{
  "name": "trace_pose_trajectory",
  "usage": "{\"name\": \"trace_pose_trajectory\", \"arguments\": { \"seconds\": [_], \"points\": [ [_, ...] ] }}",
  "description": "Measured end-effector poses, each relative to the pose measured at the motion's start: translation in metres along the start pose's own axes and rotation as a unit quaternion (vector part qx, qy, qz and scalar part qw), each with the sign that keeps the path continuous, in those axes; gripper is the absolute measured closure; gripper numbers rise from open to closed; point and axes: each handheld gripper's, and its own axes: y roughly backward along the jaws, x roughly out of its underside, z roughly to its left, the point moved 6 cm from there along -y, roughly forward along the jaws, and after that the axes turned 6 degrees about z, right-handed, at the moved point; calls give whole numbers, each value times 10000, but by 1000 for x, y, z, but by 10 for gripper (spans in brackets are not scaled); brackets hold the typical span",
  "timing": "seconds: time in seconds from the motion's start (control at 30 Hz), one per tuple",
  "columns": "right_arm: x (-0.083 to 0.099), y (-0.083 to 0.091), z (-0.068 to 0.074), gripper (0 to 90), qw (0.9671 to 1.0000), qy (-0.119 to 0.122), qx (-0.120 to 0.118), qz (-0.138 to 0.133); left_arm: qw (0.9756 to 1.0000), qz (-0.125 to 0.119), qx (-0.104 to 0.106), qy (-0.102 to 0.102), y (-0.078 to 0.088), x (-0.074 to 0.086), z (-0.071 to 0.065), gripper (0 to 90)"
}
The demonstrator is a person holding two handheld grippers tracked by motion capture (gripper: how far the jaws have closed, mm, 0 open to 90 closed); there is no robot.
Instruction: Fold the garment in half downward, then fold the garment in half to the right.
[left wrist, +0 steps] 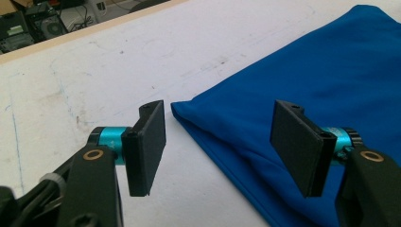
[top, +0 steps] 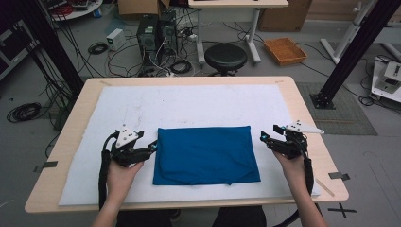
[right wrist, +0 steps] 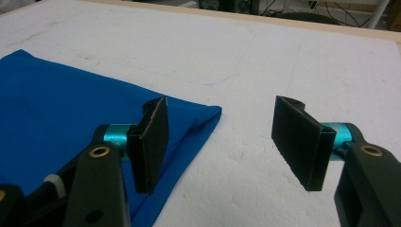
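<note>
A blue cloth (top: pixel 205 155), folded into a flat rectangle, lies in the middle of the white mat (top: pixel 189 101). My left gripper (top: pixel 152 145) sits at the cloth's left edge near its far corner, jaws wide apart. In the left gripper view the left gripper (left wrist: pixel 220 151) stands open over the blue cloth's (left wrist: pixel 321 71) corner, with nothing pinched. My right gripper (top: pixel 268 134) is just off the cloth's far right corner. In the right gripper view the right gripper (right wrist: pixel 222 142) is open over bare mat, with the blue cloth's (right wrist: pixel 71 109) corner beside one jaw.
The mat covers most of a wooden table (top: pixel 307 113). On the floor beyond the far edge are a black stool (top: pixel 225 56), an orange tray (top: pixel 285 50), computer cases and loose cables (top: pixel 156 40). Black frame posts rise at both sides.
</note>
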Motion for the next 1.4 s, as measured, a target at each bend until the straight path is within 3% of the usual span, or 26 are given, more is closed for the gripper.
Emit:
{"name": "trace_pose_trajectory", "arguments": {
  "seconds": [0.67,0.9,1.0,1.07,1.2,1.3,1.4],
  "points": [
    [-3,1,2,374,10000,11,20,-51,10000,35,-9,89,2,1,1,366],
    [-2,-3,4,374,10000,48,3,-10,9980,307,-19,551,7,13,-1,366],
    [-2,-3,4,374,10000,64,-2,-20,9952,473,-9,859,13,27,-9,367],
    [-2,-3,4,374,10000,78,14,-18,9920,588,13,1117,18,39,-14,370],
    [-1,-4,4,374,10000,56,13,-16,9865,704,250,1458,23,61,-29,372],
    [-1,-7,6,374,9999,109,-4,12,9796,705,517,1809,23,68,-38,372],
    [-2,-9,11,374,9999,166,-24,32,9746,718,534,2053,21,67,-44,372]
  ]
}}
